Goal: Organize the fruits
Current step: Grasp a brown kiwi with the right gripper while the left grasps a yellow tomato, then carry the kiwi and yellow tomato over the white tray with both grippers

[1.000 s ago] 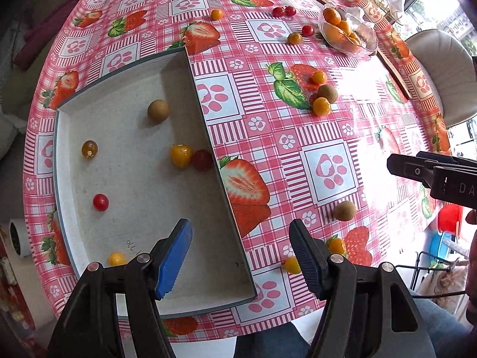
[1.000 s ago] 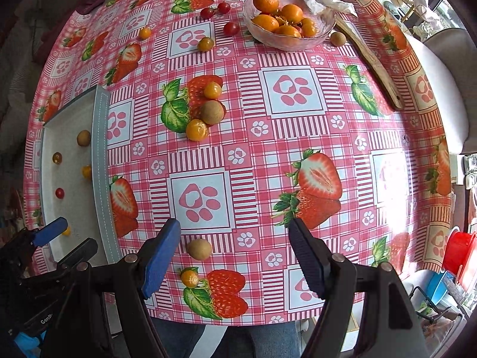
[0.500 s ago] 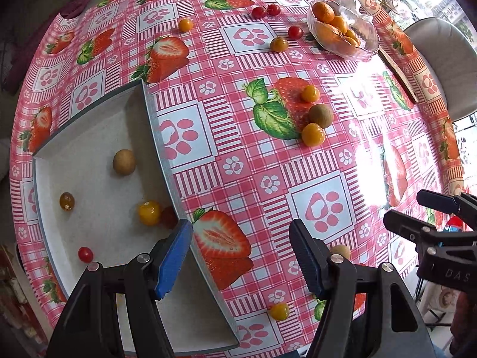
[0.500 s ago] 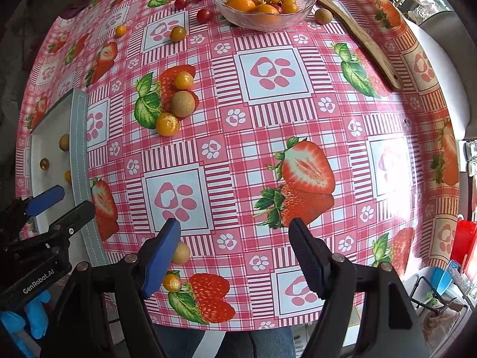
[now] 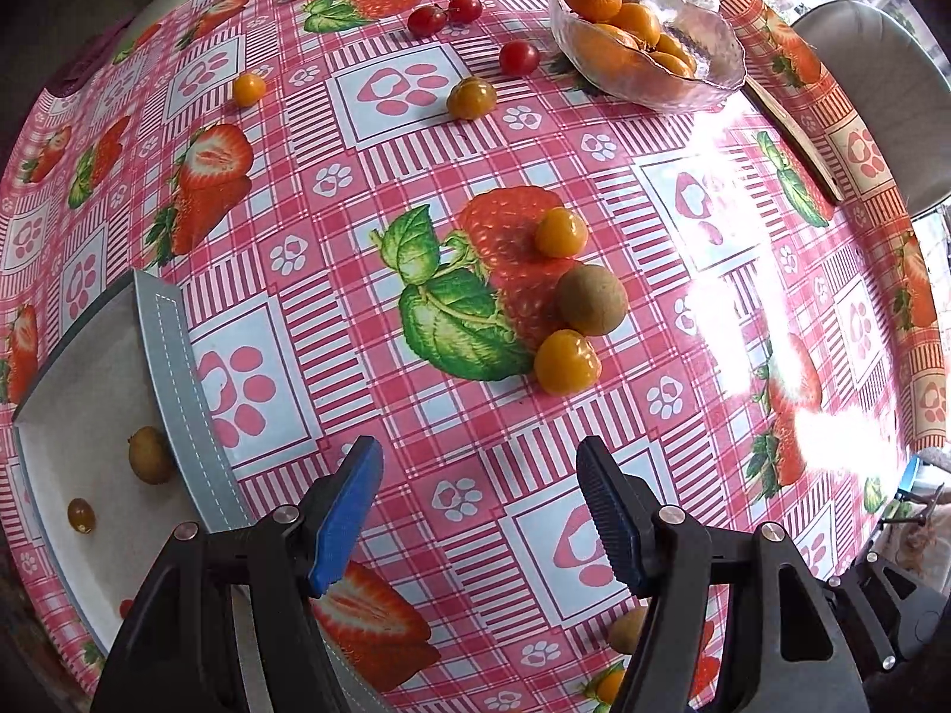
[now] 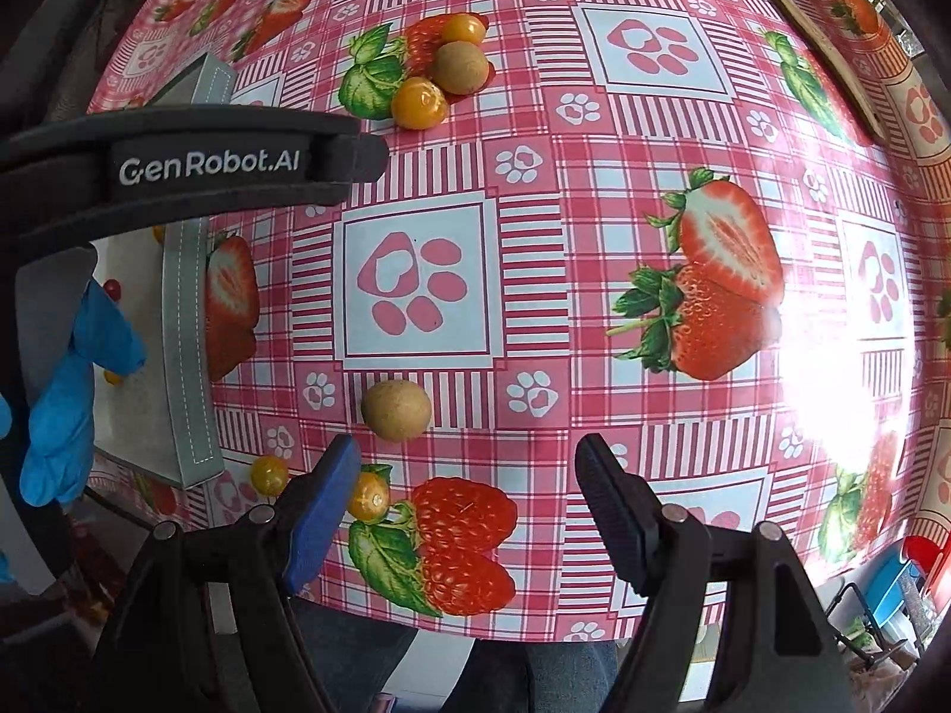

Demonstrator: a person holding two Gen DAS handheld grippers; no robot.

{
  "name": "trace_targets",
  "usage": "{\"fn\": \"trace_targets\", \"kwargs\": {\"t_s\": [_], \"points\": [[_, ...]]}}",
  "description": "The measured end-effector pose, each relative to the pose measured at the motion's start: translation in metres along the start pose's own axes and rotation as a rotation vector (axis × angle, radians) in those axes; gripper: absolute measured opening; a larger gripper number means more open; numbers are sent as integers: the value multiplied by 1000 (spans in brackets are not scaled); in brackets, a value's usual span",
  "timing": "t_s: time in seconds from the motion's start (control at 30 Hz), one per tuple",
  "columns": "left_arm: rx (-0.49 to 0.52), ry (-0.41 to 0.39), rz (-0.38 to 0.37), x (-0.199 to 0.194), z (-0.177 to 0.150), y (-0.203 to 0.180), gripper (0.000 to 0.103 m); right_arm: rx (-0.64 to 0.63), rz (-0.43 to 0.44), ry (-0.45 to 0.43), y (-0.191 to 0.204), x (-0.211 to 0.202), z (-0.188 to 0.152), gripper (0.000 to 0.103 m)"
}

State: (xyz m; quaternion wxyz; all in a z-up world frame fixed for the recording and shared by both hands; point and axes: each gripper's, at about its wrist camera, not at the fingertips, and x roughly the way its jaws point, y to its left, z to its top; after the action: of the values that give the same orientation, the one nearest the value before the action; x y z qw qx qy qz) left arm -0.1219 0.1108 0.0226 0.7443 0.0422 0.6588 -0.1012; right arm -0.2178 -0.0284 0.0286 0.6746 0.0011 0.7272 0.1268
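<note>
My left gripper [image 5: 478, 511] is open and empty above the pink strawberry tablecloth. Ahead of it lie a brown round fruit [image 5: 590, 299] and two orange fruits [image 5: 564, 361] [image 5: 560, 231]. The grey tray [image 5: 172, 392] at the left holds a brown fruit [image 5: 148, 454] and small tomatoes. My right gripper [image 6: 466, 505] is open and empty near the table's front edge. A brown fruit [image 6: 396, 409] lies just ahead of its left finger, and a small orange fruit [image 6: 368, 495] lies beside that finger. The left gripper's body [image 6: 196, 169] crosses the right wrist view.
A glass bowl [image 5: 707, 77] of oranges stands at the far right. Red cherry tomatoes [image 5: 518, 57] and small orange fruits [image 5: 471, 97] are scattered at the back. A wooden board [image 5: 790, 131] lies past the bowl. A chair [image 5: 879, 83] stands beyond the table.
My left gripper has moved forward and right, away from the tray toward the fruit cluster. My right gripper has moved forward over the table's front edge, nearer the brown fruit. Both stay open.
</note>
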Motion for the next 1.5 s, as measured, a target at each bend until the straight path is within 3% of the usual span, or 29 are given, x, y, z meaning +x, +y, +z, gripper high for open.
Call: {"fn": "trace_targets", "kwargs": {"t_s": [0.4,0.5,0.6,0.8,0.9,0.97,1.03,1.5], "points": [[-15,1,38,21,16,-9,69,59,10,-46,15,19,-9,75],[-2,-1,43,25,26,-22,69,58,-2,-61,20,19,-5,70],[8,-2,52,29,36,-38,69,55,-23,-64,33,23,19,61],[5,-8,60,31,53,-50,69,42,-43,-62,33,21,28,31],[1,-22,57,28,55,-48,57,57,-19,-54,29,19,32,31],[15,-32,54,25,56,-50,35,74,-7,-53,23,17,33,31],[27,-29,46,23,58,-50,28,90,1,-53,16,13,34,31],[-17,-59,-43,-13,48,-28,26,204,-4,-110,-38,-26,36,31]]}}
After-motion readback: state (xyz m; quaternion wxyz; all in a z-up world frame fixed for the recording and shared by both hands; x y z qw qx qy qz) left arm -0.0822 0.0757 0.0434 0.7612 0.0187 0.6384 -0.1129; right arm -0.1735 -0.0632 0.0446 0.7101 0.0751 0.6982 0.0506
